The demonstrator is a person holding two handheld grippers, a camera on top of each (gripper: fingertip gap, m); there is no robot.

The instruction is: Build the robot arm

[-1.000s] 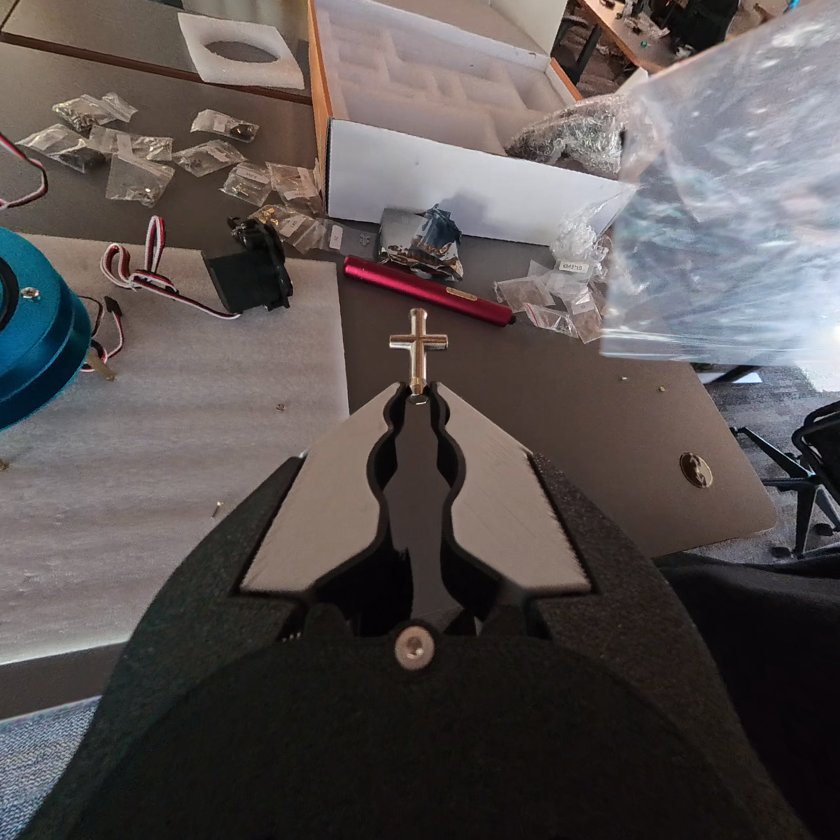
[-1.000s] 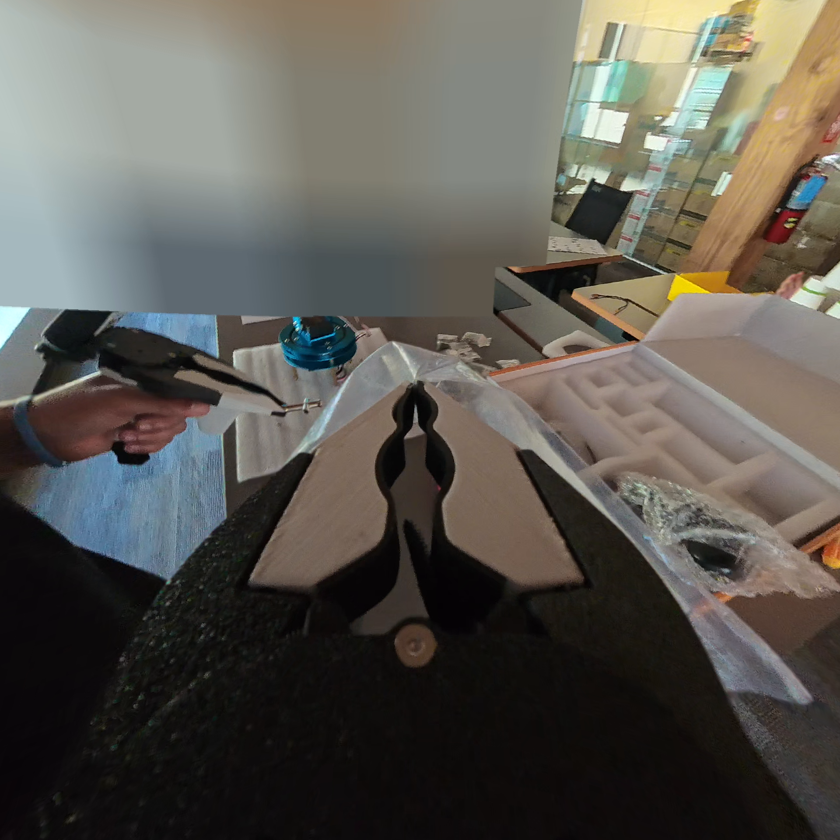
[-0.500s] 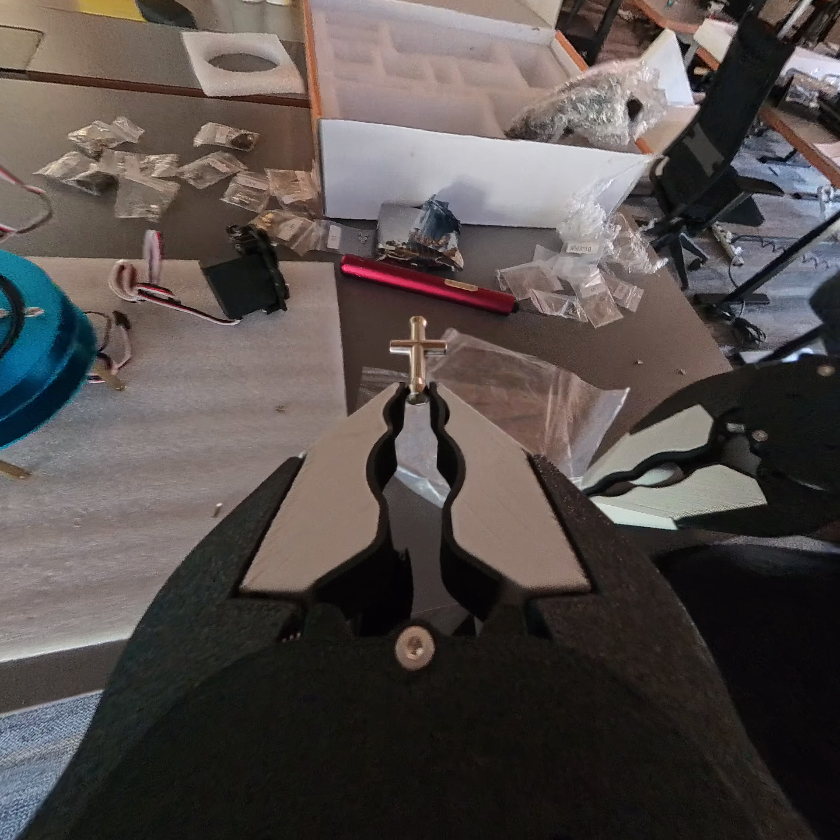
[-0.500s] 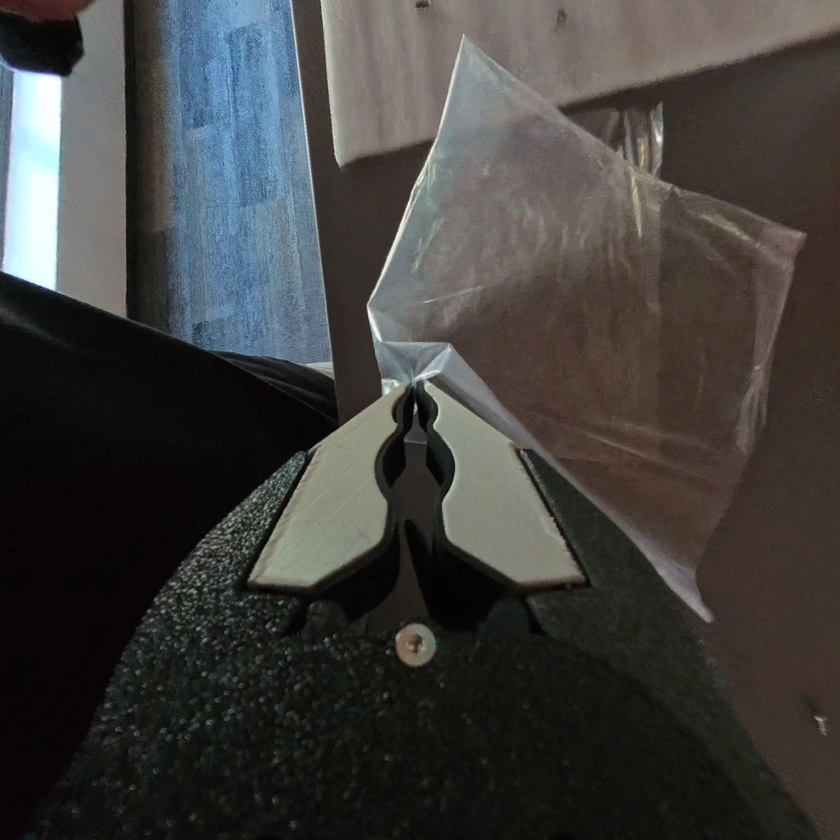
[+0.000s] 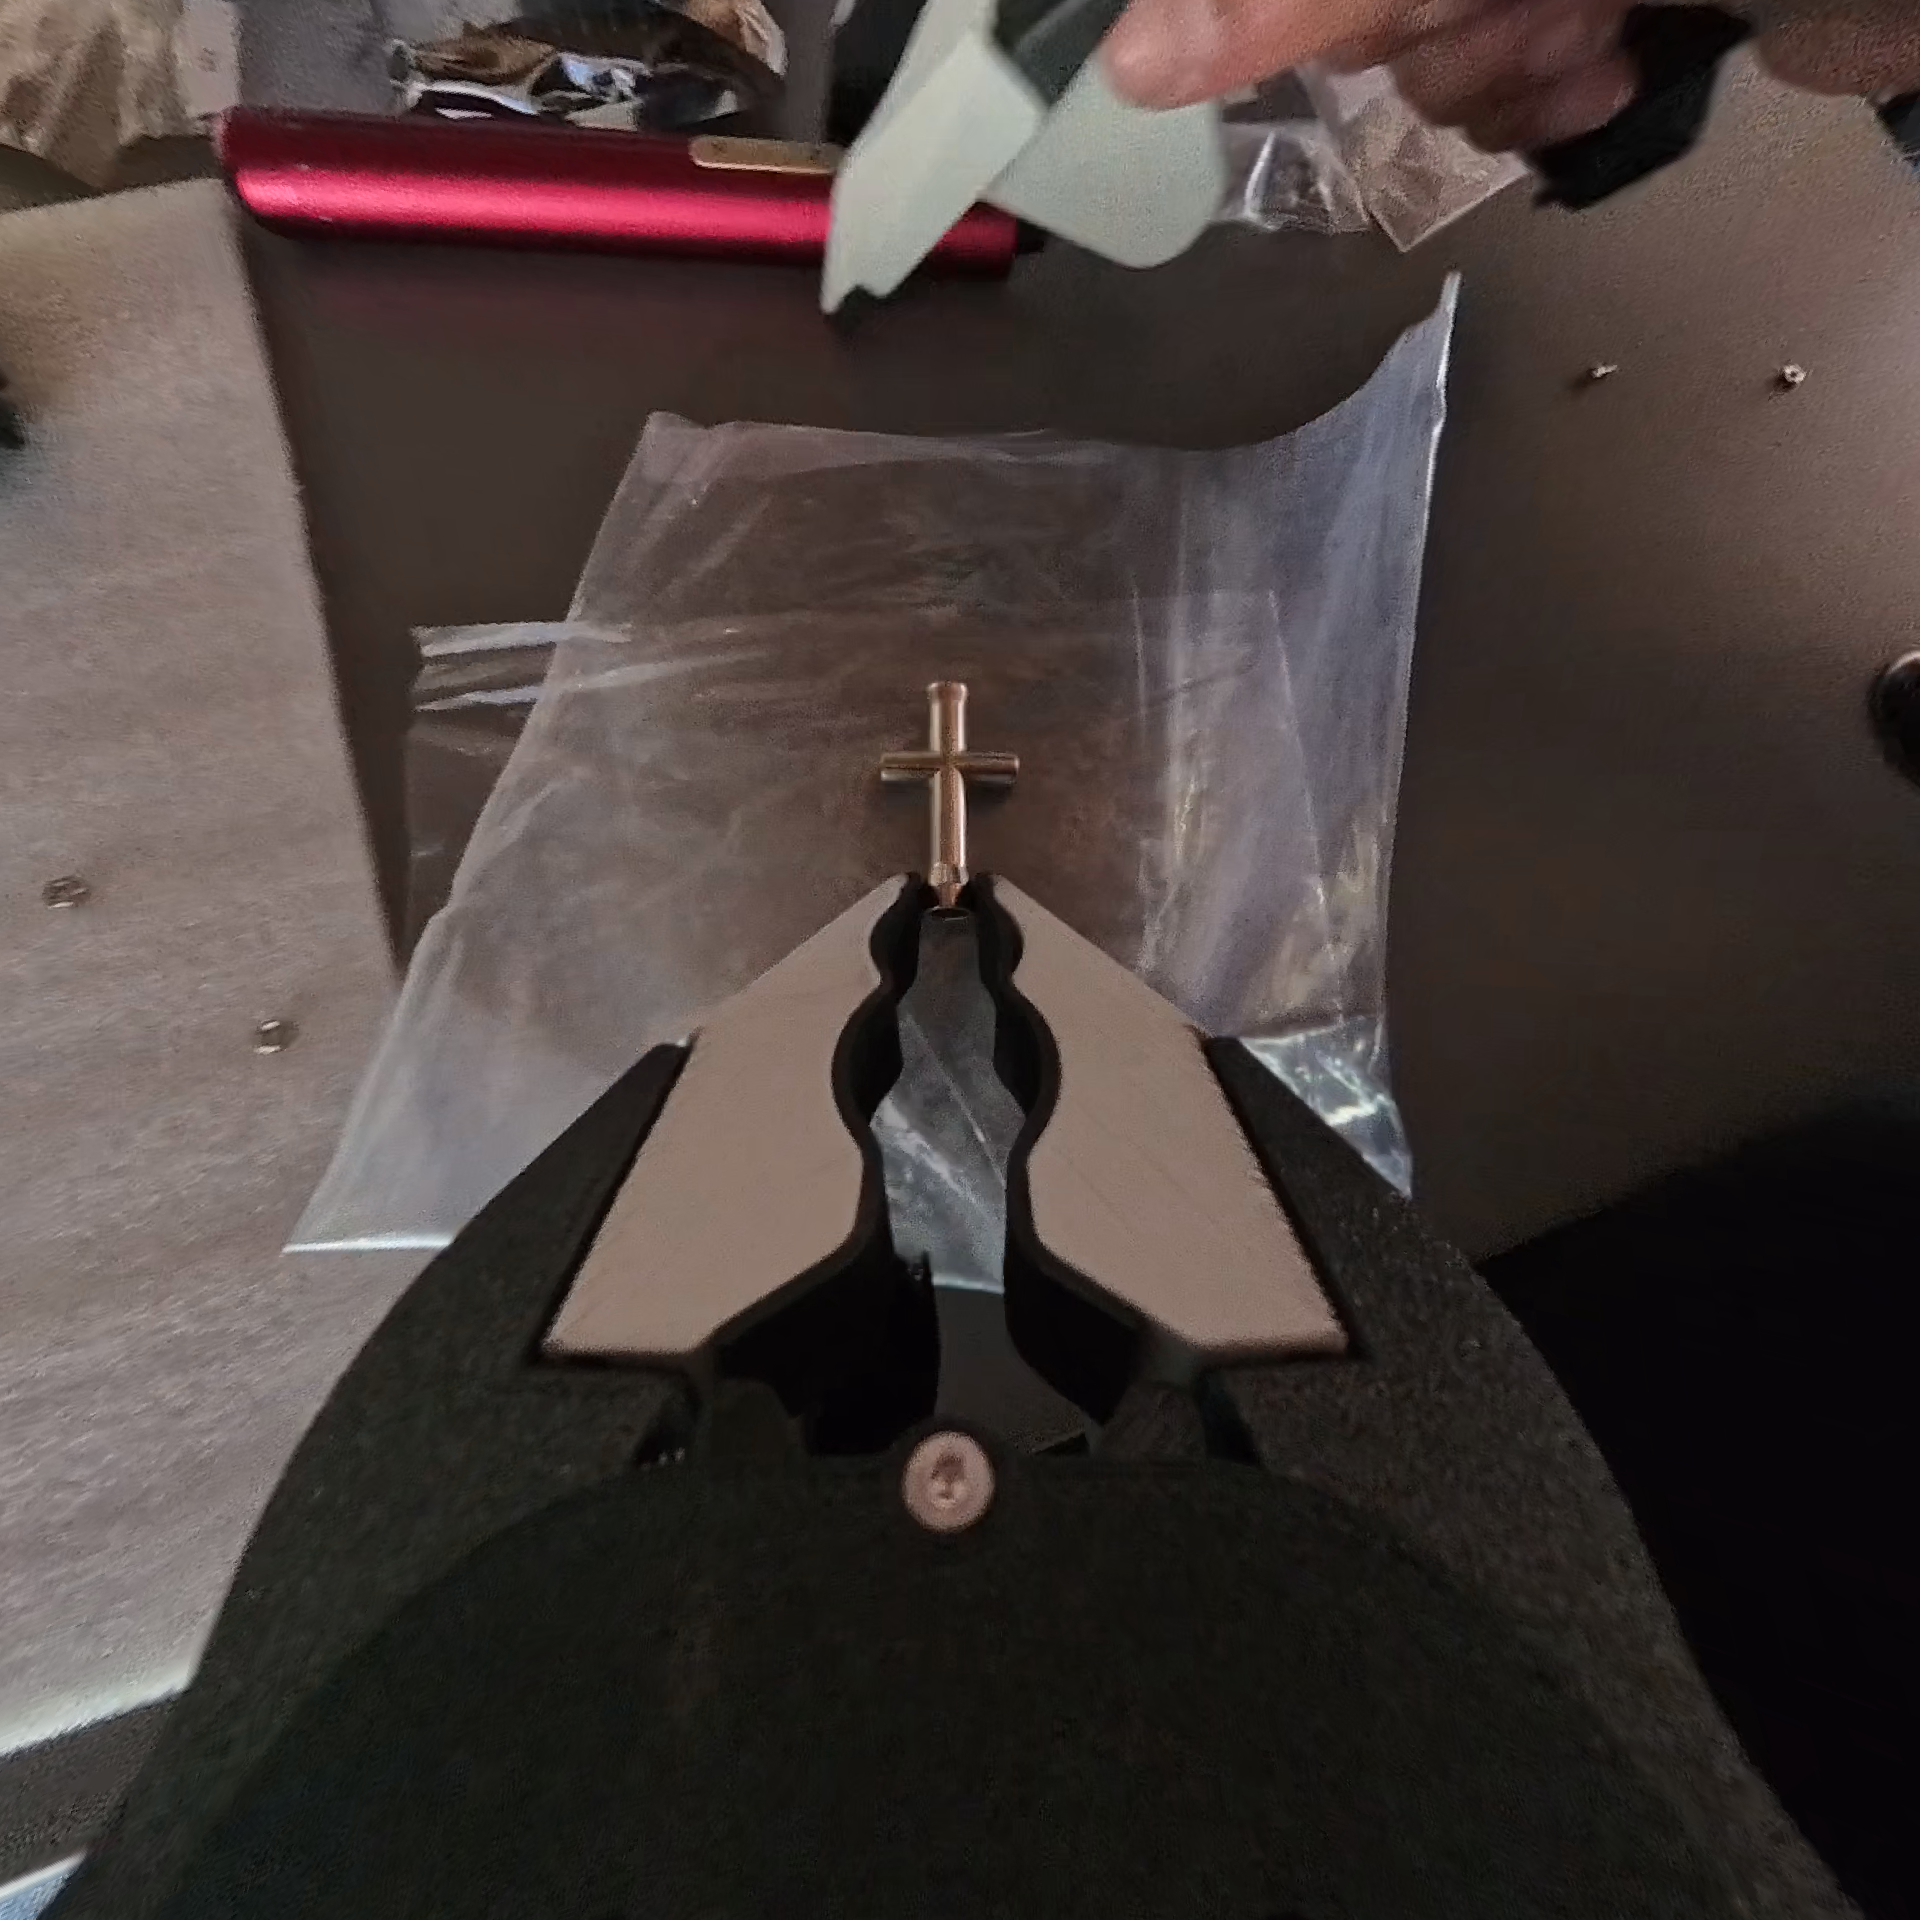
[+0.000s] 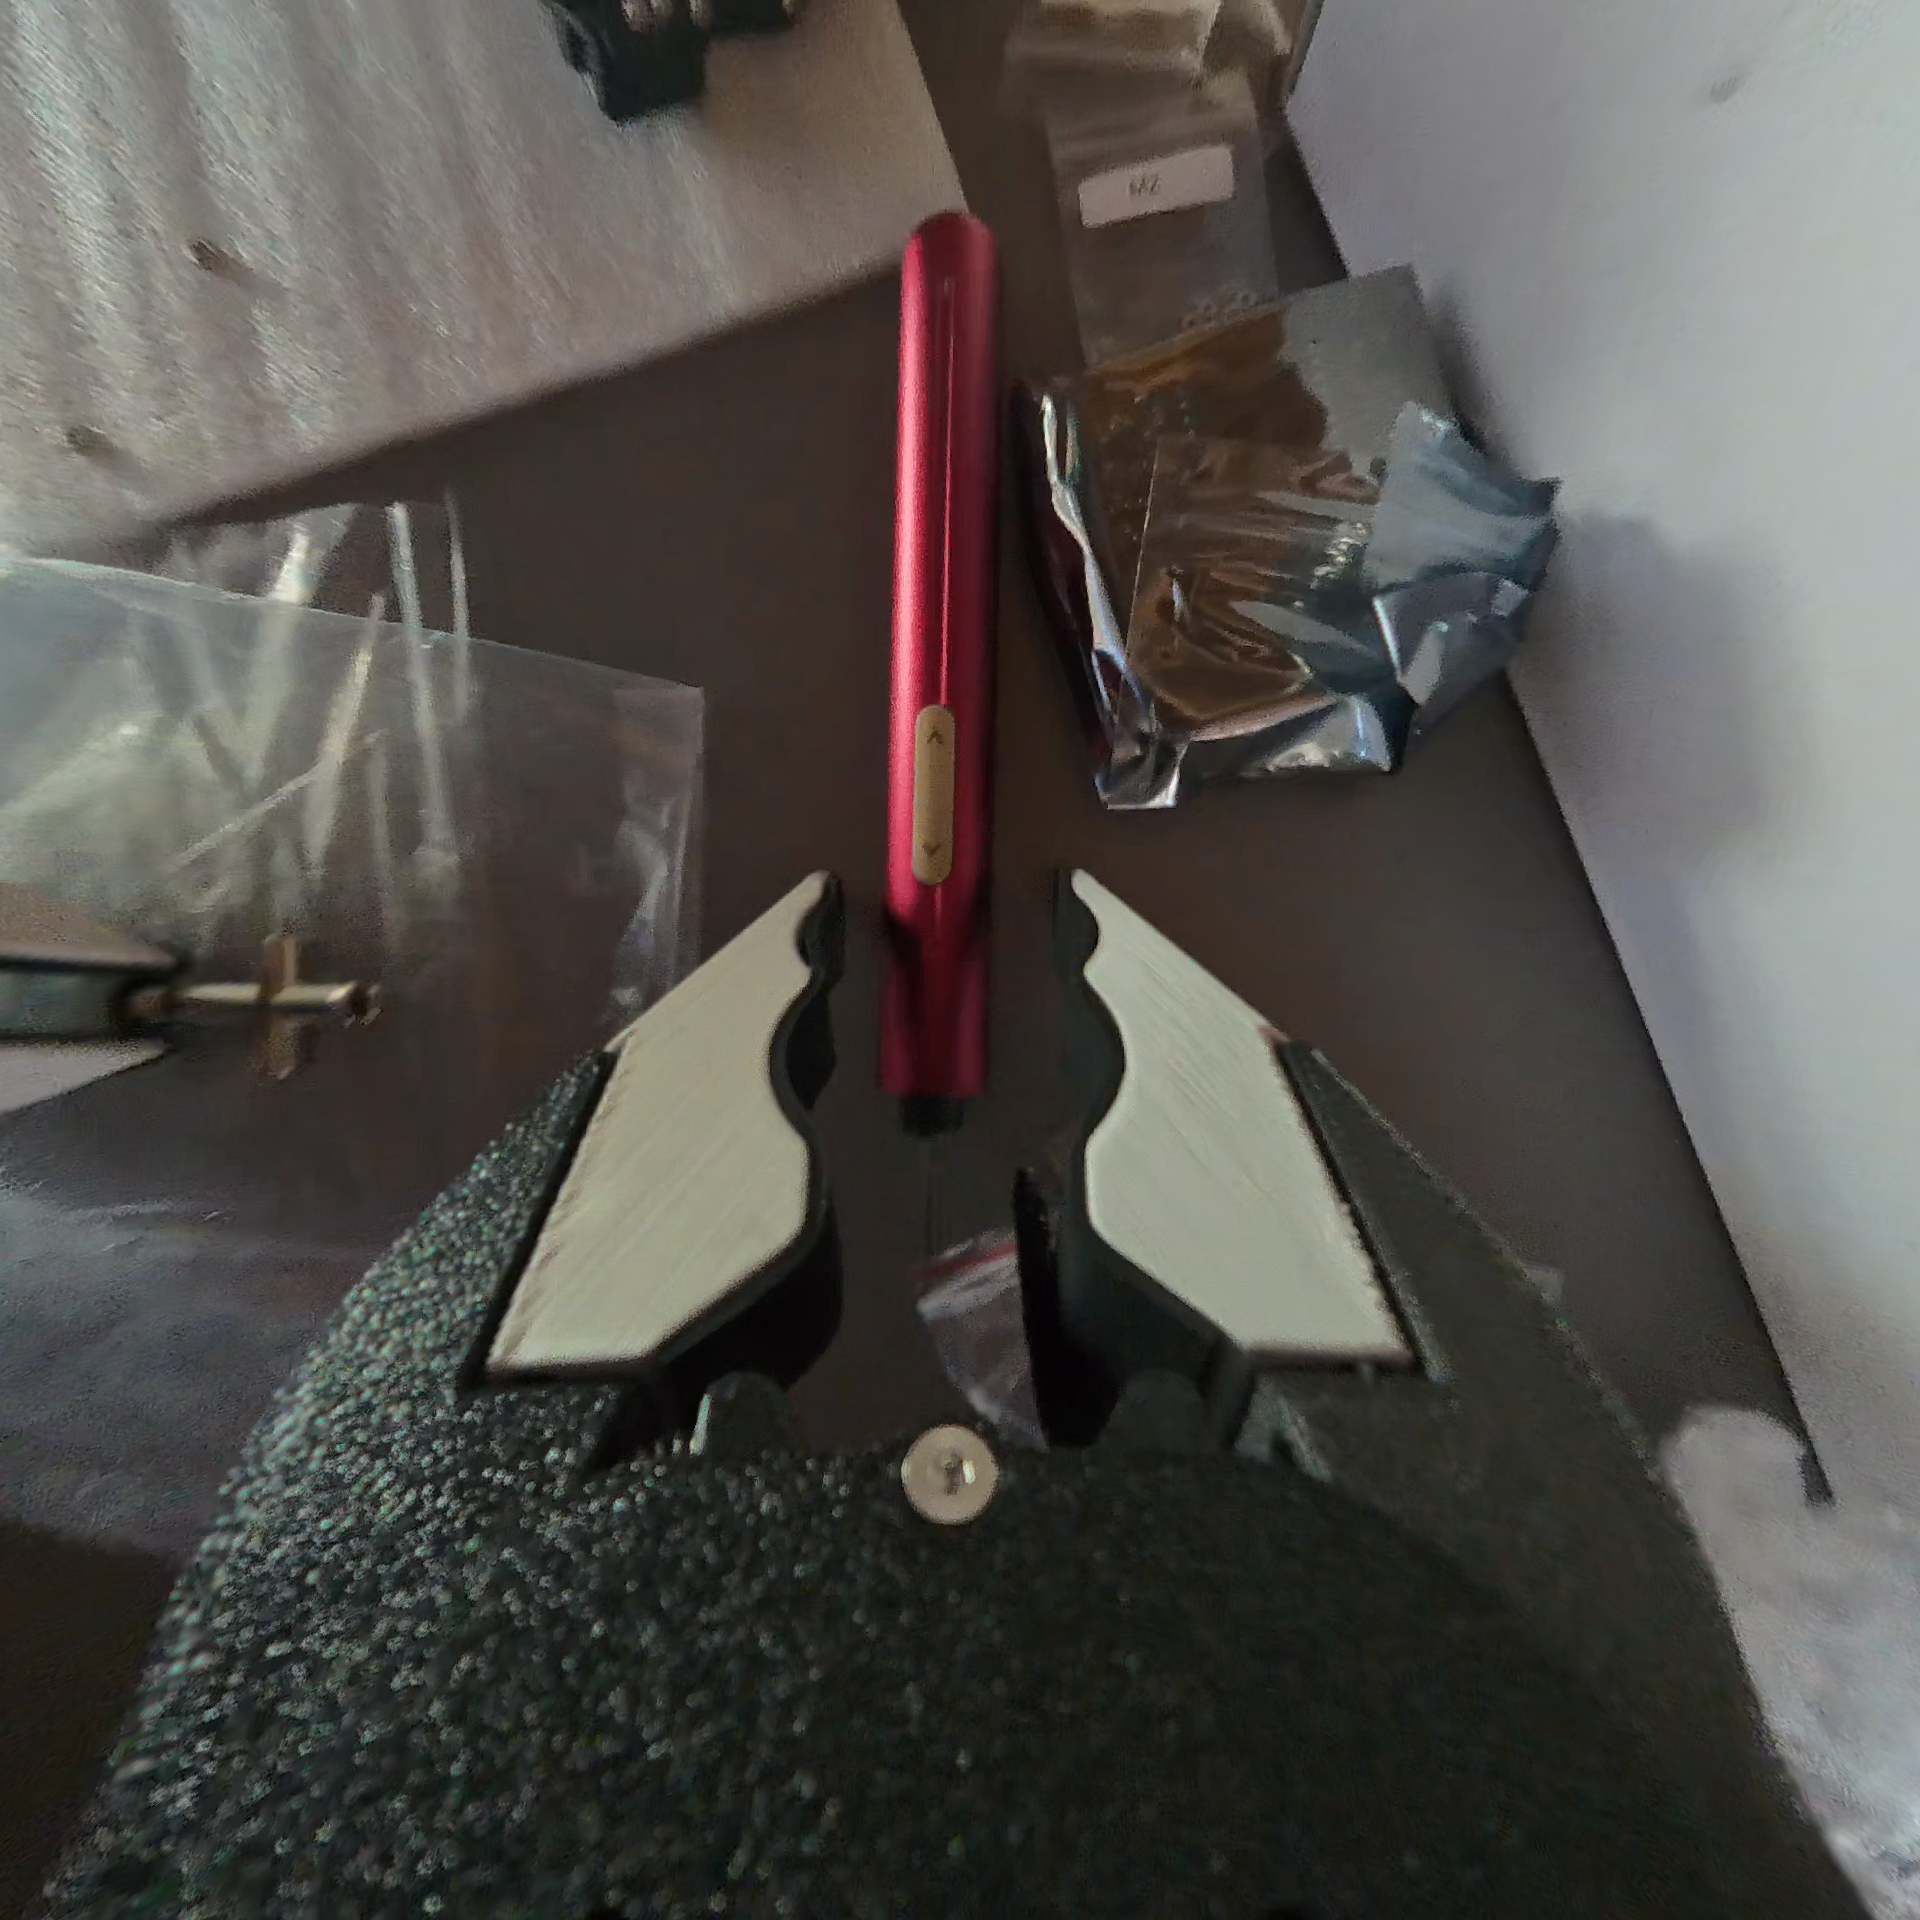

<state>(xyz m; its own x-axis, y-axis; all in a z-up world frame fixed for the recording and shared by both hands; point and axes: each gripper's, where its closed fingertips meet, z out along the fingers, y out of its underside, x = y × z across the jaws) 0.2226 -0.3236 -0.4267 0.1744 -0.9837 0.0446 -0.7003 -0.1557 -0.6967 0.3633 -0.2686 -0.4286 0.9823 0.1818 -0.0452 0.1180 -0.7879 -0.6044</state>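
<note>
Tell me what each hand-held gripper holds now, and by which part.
The left hand-held gripper pinches the small metal cross-shaped tool by the tip of its long stem. The right hand-held gripper is open, holding nothing, with the red pen-shaped tool between its fingers.

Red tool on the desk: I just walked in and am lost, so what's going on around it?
A person works two handheld grippers over a dark desk. The left gripper is shut on a small metal cross-shaped wrench, held above a clear plastic bag lying flat. The right gripper is open, its fingers either side of the near end of the red tool, not gripping it. A crumpled foil bag lies beside the tool.
</note>
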